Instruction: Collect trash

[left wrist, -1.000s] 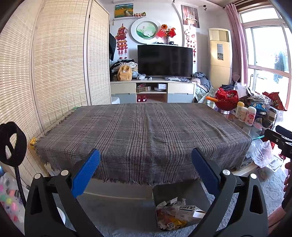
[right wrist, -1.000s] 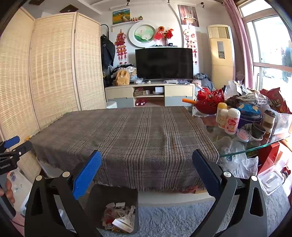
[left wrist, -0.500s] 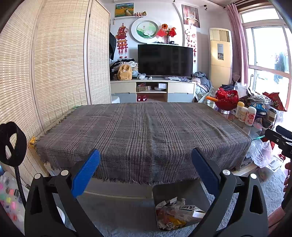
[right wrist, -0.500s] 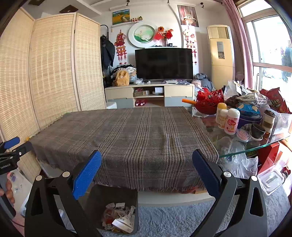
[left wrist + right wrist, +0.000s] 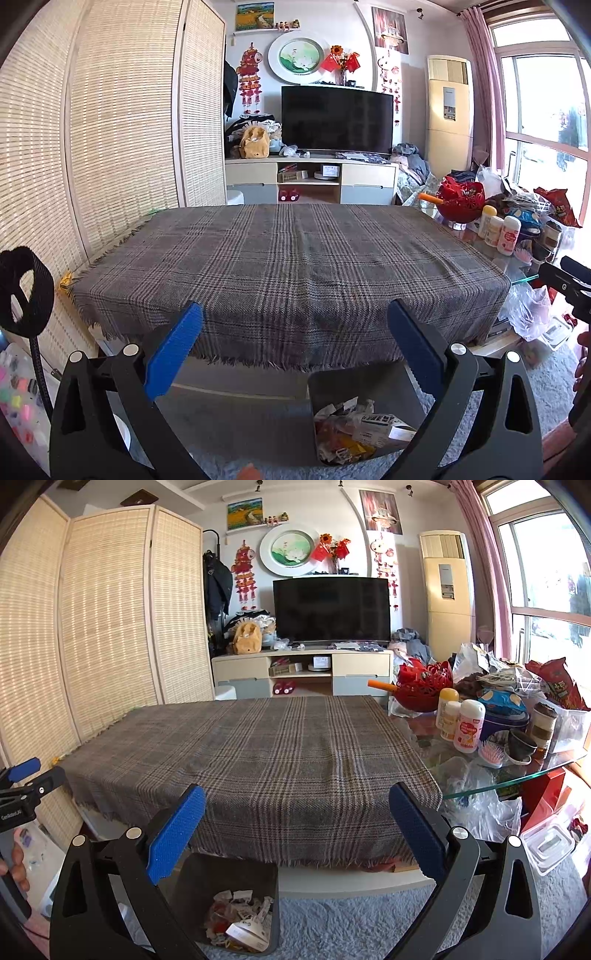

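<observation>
Your left tongs [image 5: 294,334] stood wide apart and held nothing, their blue pads [image 5: 173,345] spread over the near edge of the table [image 5: 288,258], which was draped in a grey plaid cloth [image 5: 258,760]. Your right tongs [image 5: 296,818] were just as wide and just as bare. Both hung in front of the table, above the floor.

The trash [image 5: 354,428] lay in the dark bin [image 5: 229,878] on the pale carpet [image 5: 351,923], just below the table's near edge (crumpled paper and small cartons, as far as could be made out). From the left wrist the bin sat low between the fingers, toward the right one; from the right wrist it sat beside the left finger.

The plaid cloth itself carried nothing. To its right, the glass end [image 5: 517,775] of the table was crowded with bottles [image 5: 467,723], a red basket [image 5: 424,686] and bags.
</observation>
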Demonstrator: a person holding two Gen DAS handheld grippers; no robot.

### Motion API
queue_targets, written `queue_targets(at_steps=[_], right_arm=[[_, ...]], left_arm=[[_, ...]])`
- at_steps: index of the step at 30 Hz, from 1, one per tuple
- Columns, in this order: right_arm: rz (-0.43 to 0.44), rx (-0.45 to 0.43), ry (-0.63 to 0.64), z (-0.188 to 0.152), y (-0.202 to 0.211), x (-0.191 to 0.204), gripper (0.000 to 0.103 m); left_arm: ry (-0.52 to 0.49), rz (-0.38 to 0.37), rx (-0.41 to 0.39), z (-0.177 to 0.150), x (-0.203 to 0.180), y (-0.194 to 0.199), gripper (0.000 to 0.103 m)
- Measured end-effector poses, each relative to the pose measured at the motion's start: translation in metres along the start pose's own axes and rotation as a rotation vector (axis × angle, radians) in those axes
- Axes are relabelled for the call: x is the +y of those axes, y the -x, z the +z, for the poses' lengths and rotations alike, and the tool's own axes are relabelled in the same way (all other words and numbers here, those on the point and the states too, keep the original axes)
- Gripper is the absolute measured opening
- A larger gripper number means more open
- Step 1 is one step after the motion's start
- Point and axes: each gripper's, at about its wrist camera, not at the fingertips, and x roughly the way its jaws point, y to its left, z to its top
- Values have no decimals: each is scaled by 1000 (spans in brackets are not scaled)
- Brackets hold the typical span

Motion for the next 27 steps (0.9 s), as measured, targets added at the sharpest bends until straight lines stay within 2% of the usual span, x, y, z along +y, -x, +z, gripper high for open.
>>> queue_targets(at_steps=[5, 12, 19, 27], right_arm=[[-1, 1, 1, -1, 0, -1, 100], [-3, 8, -3, -1, 0, -3, 100], [-1, 12, -1, -1, -1, -5, 100], [1, 16, -1, -1, -3, -6, 100]], left_arm=[[13, 11, -4, 1, 0, 1, 95], [59, -34, 7, 0, 3, 1, 95], [30, -17, -13, -1, -3, 3, 95], [56, -34, 41, 1, 3, -4, 95]])
